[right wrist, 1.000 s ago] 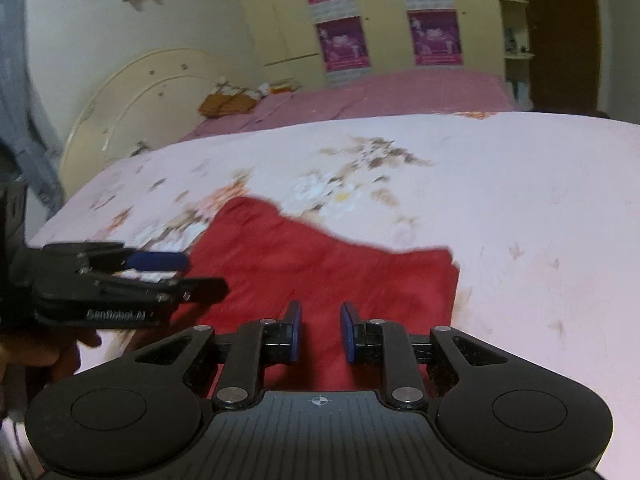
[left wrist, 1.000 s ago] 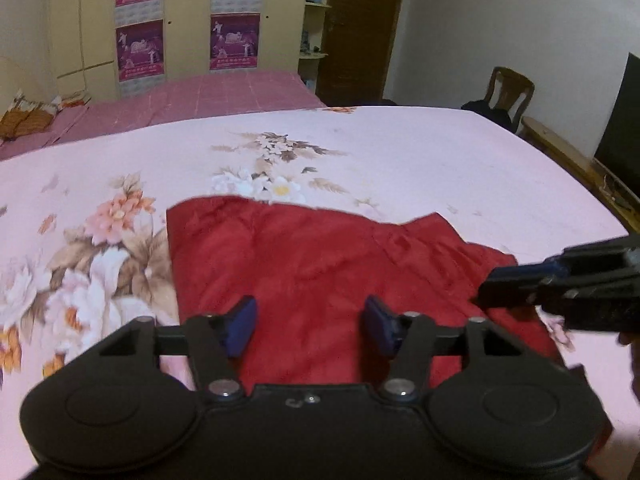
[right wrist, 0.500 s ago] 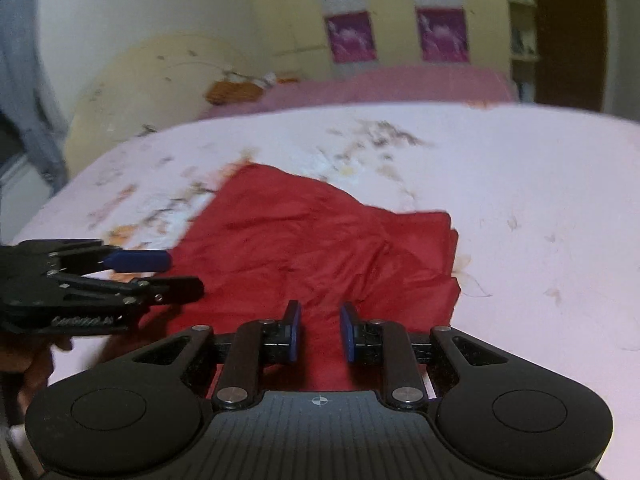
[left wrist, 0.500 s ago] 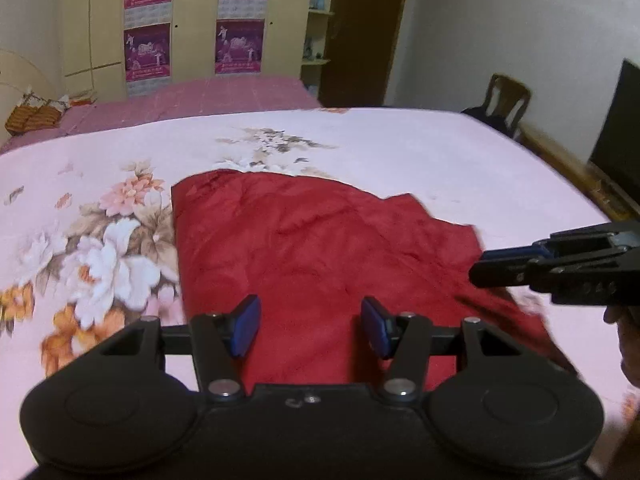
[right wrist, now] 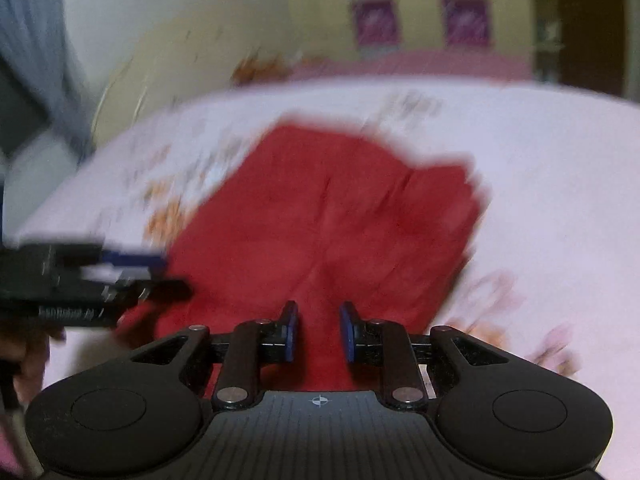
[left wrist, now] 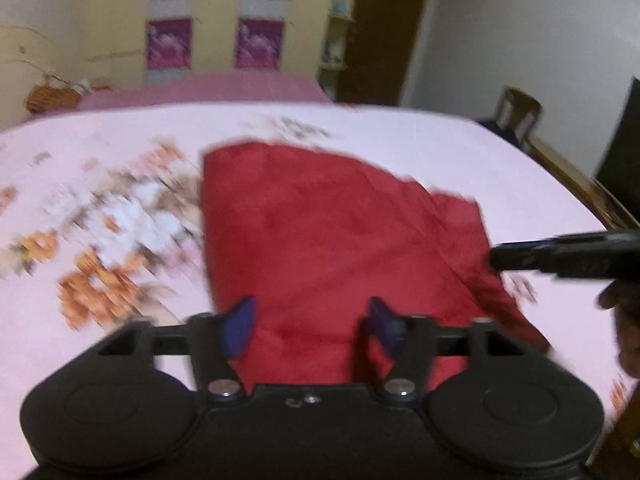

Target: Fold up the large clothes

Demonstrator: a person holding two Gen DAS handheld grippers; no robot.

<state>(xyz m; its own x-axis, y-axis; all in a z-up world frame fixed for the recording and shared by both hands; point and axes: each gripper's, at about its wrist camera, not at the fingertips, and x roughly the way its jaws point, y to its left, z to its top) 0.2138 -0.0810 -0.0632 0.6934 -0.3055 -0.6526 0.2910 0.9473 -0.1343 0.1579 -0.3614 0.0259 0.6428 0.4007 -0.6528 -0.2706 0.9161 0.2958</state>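
A red garment (left wrist: 332, 240) lies folded and flat on the pink floral bedsheet (left wrist: 100, 216); it also shows in the right wrist view (right wrist: 332, 216). My left gripper (left wrist: 310, 326) is open and empty, held above the garment's near edge. My right gripper (right wrist: 318, 332) is open with a narrower gap and empty, also above the near edge. Each gripper shows in the other's view, the right one (left wrist: 560, 256) at the garment's right side, the left one (right wrist: 92, 284) at its left side. Both views are blurred by motion.
A second bed with a pink cover (left wrist: 208, 88) stands behind, with a basket (left wrist: 52, 96) on it. A wooden chair (left wrist: 518, 112) and a dark screen (left wrist: 624, 156) are at the right. Yellow wardrobes with purple posters (left wrist: 256, 12) line the back wall.
Both grippers have risen and pulled back toward me, so more of the garment shows. The right gripper's jaws have opened a little. The garment lies as before.
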